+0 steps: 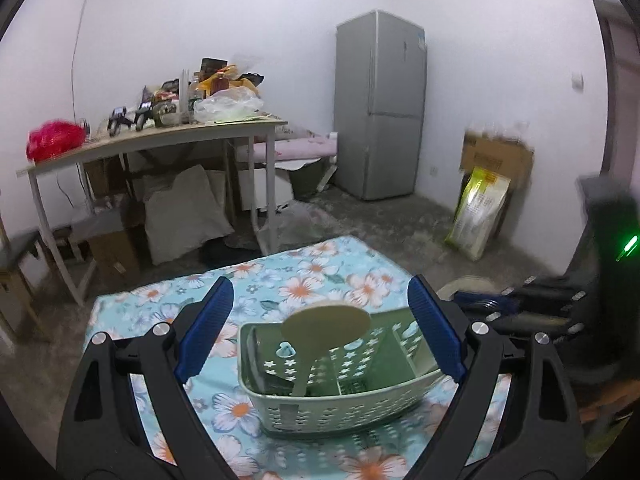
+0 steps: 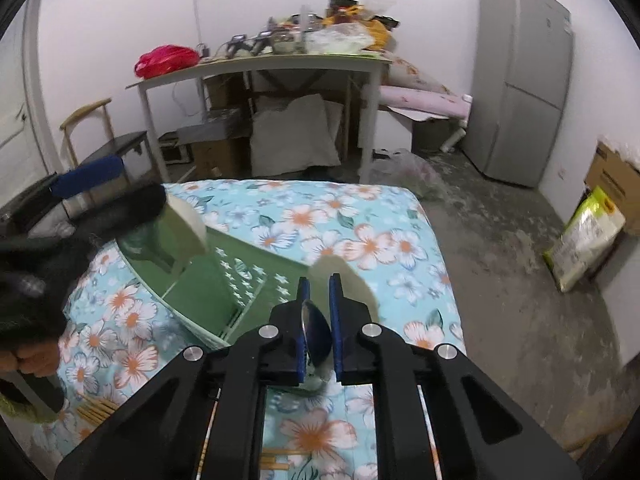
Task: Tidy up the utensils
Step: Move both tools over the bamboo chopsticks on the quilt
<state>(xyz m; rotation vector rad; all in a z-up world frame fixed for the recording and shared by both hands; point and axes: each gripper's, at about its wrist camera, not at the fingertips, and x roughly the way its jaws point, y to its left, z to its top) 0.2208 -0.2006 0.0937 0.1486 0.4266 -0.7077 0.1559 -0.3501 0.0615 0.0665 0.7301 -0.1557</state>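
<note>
Left wrist view: left gripper (image 1: 320,322) with jaws spread wide, nothing between them. It hangs over a pale green perforated utensil basket (image 1: 340,404) standing on the flower-patterned cloth (image 1: 224,408) of the desk. A cream rice paddle (image 1: 320,328) stands in the basket's left compartment, blade up, tilted; the middle and right compartments look empty from here. The right gripper (image 1: 532,308) shows blurred at the right edge, just beyond the basket.

Right wrist view: right gripper (image 2: 320,300) with jaws nearly closed, pads pressing on the bowl of a metal spoon (image 2: 317,328) held edge-on between them. The basket (image 2: 200,280) lies just ahead and left of the fingertips, the paddle (image 2: 188,228) leaning at its far end. Wooden chopsticks (image 2: 96,410) lie on the cloth (image 2: 360,216) at lower left, near a hand (image 2: 36,356); another pair (image 2: 276,458) lies under the gripper.
</note>
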